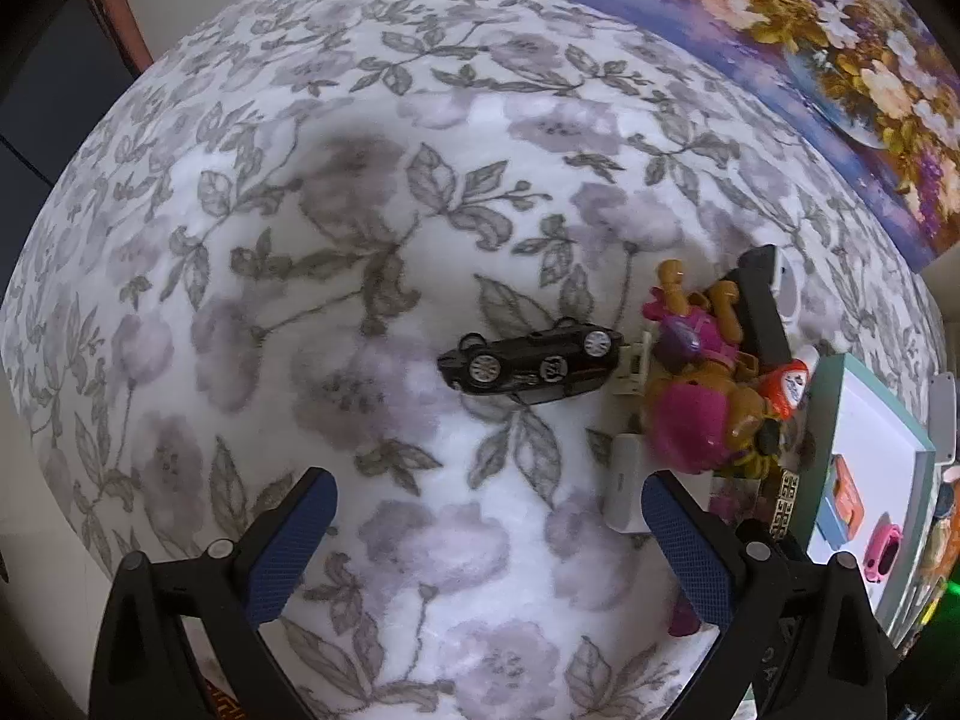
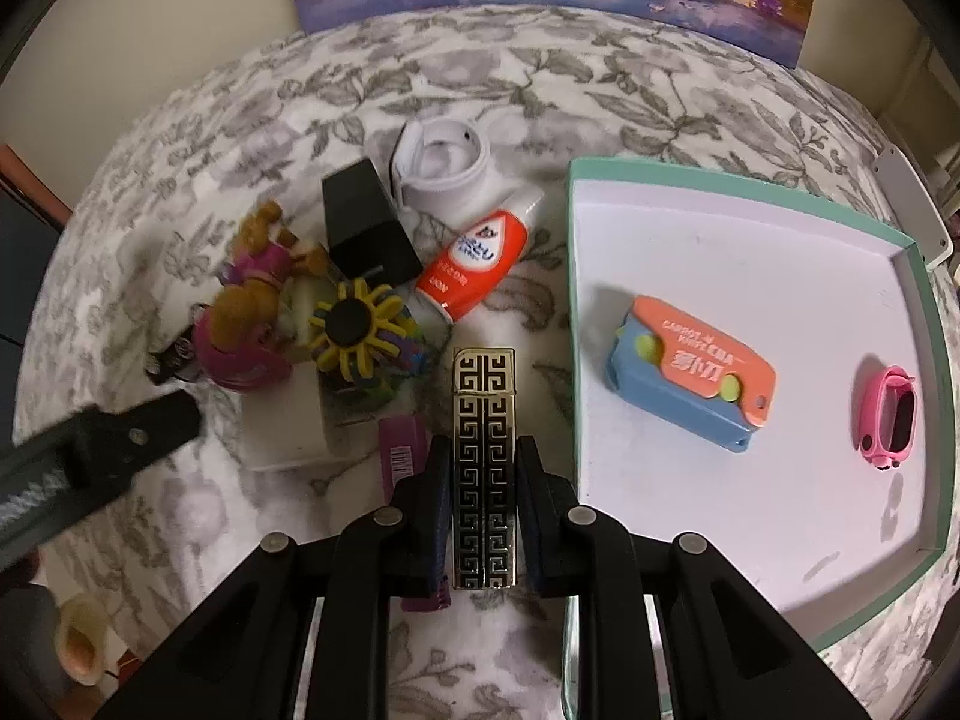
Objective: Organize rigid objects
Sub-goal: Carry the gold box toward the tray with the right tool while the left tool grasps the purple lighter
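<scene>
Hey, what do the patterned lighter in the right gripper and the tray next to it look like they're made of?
The lighter, clamped in the right gripper, looks like polished metal: its gold key-pattern lines glint against glossy black, possibly enamel. The tray looks like cardboard, though that is uncertain: thin straight walls, matte white inside, mint-green outside.

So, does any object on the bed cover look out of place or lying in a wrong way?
Yes. The black toy car lies tipped on its side, wheels showing, apart from the toy pile. Nothing looks spilled or broken.
</scene>
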A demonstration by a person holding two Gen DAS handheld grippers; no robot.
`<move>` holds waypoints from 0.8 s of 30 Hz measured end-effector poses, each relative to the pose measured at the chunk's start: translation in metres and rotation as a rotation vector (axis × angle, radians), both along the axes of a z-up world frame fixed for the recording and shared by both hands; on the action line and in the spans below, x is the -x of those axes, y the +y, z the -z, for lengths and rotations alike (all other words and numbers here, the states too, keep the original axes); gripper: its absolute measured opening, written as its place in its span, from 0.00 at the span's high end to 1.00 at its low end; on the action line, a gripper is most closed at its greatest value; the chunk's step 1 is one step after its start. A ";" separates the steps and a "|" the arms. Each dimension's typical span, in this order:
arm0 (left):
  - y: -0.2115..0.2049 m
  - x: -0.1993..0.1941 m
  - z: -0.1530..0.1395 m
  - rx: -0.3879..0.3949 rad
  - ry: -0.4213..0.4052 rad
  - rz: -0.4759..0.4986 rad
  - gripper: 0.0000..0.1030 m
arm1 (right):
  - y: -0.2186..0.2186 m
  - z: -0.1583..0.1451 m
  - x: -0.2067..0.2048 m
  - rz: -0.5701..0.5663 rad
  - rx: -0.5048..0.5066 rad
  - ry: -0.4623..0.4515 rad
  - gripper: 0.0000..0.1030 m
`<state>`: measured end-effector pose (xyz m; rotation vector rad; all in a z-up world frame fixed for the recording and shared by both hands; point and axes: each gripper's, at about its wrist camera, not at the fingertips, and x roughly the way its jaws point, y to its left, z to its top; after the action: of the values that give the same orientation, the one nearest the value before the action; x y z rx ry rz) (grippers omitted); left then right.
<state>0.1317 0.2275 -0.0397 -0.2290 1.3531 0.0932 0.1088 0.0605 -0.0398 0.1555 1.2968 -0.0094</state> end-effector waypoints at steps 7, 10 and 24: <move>-0.011 0.004 -0.007 0.010 -0.016 0.021 0.03 | -0.030 -0.027 0.011 0.037 -0.038 -0.042 0.80; -0.017 0.006 -0.009 0.009 -0.022 0.031 0.03 | -0.040 -0.036 0.012 0.056 -0.012 -0.060 0.80; -0.077 0.017 -0.004 0.028 -0.007 0.171 0.24 | -0.093 -0.052 0.026 0.154 -0.010 -0.071 0.80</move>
<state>0.1152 0.1504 -0.0353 -0.1362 1.3621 -0.0694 0.0826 -0.0323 0.0119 0.2620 1.2120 -0.1278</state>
